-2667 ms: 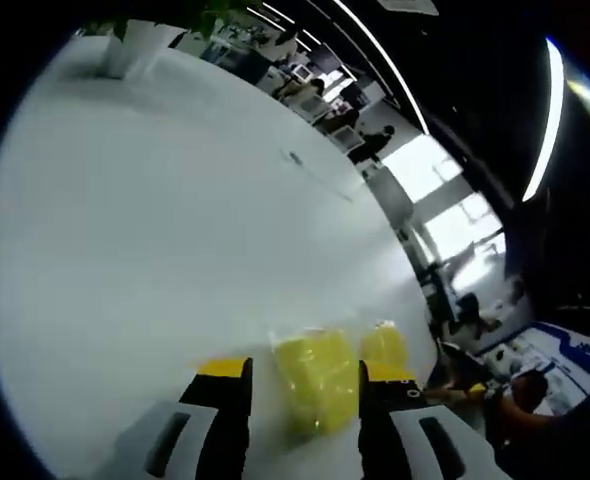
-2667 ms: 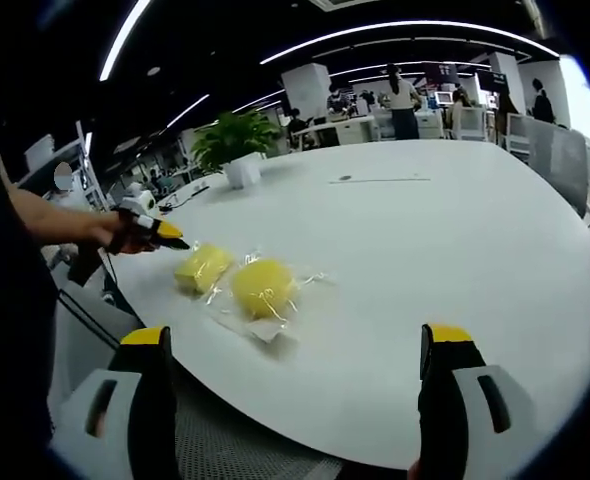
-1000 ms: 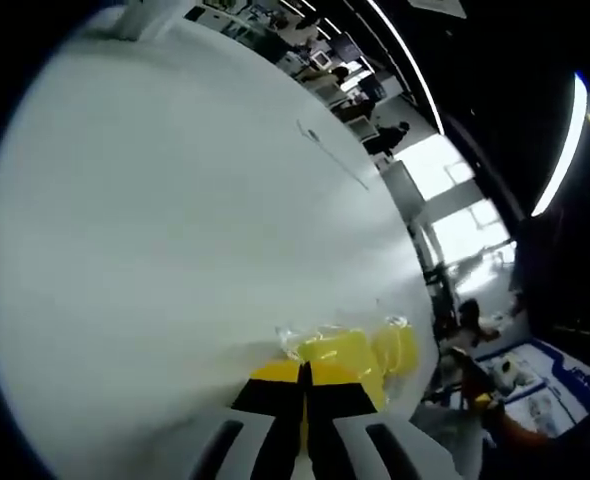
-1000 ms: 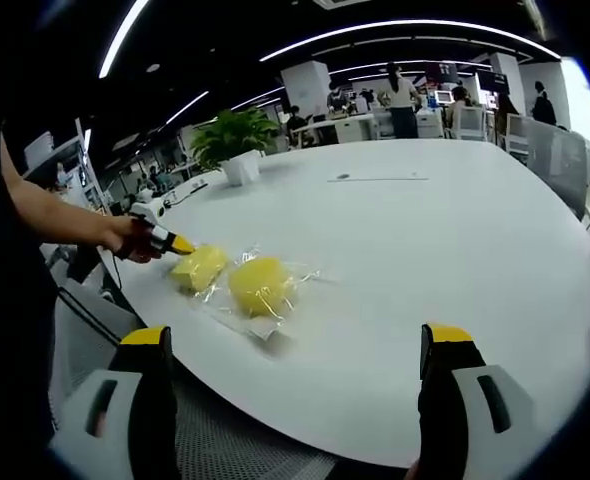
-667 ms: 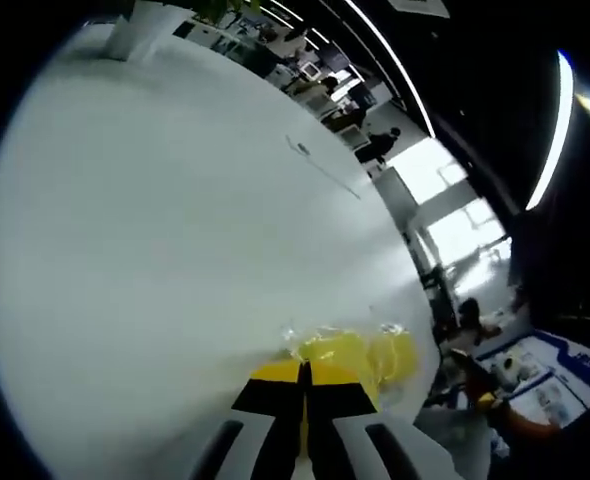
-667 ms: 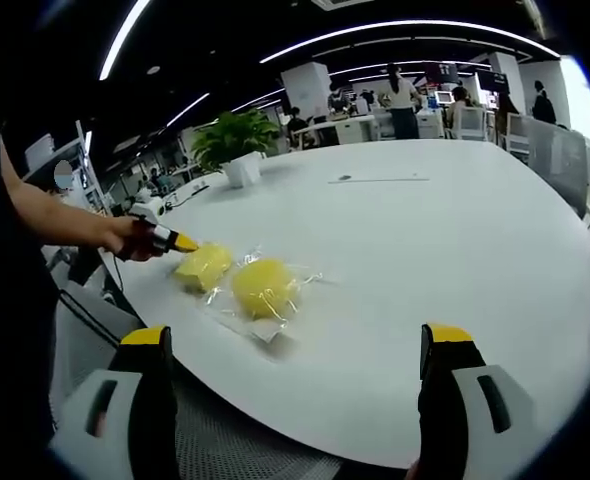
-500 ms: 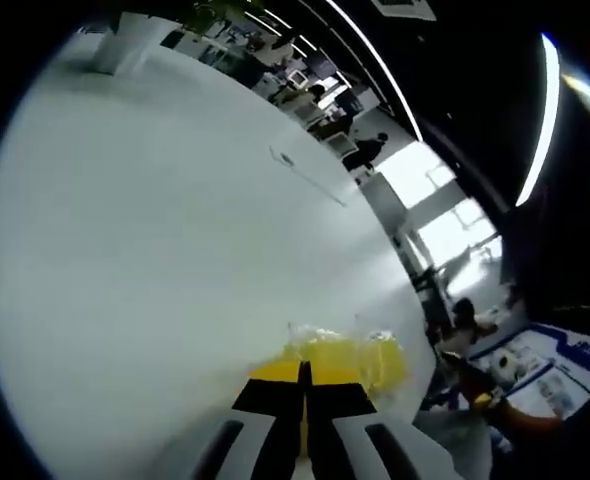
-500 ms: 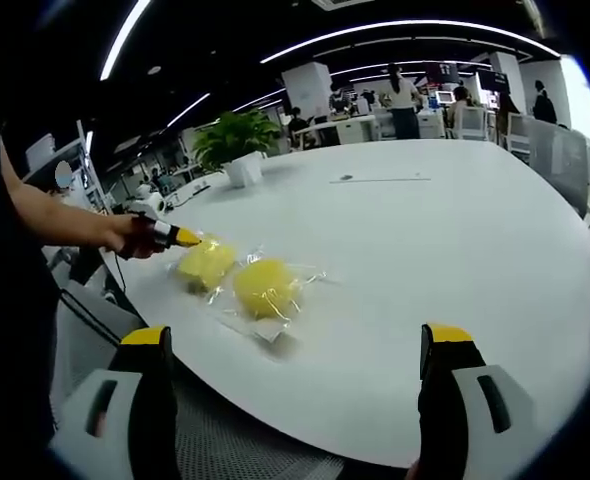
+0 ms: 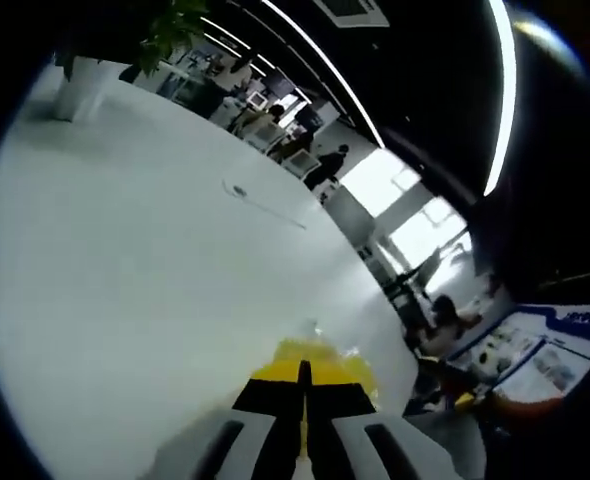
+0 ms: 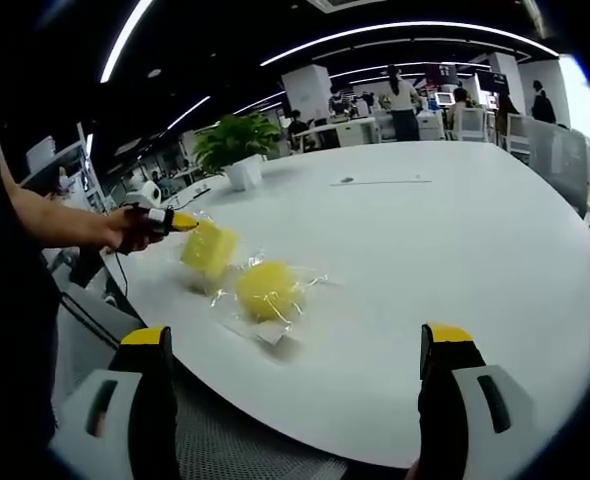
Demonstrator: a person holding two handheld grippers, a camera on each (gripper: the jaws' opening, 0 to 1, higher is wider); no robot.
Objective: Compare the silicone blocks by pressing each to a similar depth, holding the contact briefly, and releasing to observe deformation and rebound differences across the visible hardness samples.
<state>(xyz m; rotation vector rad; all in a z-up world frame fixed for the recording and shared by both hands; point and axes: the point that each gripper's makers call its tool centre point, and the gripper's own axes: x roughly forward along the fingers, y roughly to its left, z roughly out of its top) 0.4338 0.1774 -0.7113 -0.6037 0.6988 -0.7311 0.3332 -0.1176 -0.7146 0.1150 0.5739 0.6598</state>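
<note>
The left gripper (image 10: 180, 222) has its jaws closed, the yellow tips pressed together in the left gripper view, pinching the wrapper at the edge of the square yellow block (image 10: 209, 249). Seen from the right gripper view, that block hangs tilted on its corner, lifted off the desk (image 10: 425, 260) near the desk's curved near-left edge, with clear film trailing below it. In the left gripper view the same block (image 9: 320, 352) shows just past the closed tips.

The round yellow block (image 10: 267, 289) lies flat on the desk just beside the lifted one, nearer the right gripper, inside a crinkled clear bag (image 10: 258, 325) that spreads toward the desk's near edge. The right gripper (image 10: 297, 385) hangs wide open over the near edge of the desk, well apart from both blocks and holding nothing.

A potted plant (image 10: 237, 146) stands toward the far left of the desk, and a thin cable (image 10: 380, 181) lies near the far edge.

Both blocks look light and soft, likely to dent and spring back. The glossy film looks slippery, so a hold on the wrapper alone could slide or let the block swing. For pressing, the block is better laid flat, with contact on the middle of its top face.
</note>
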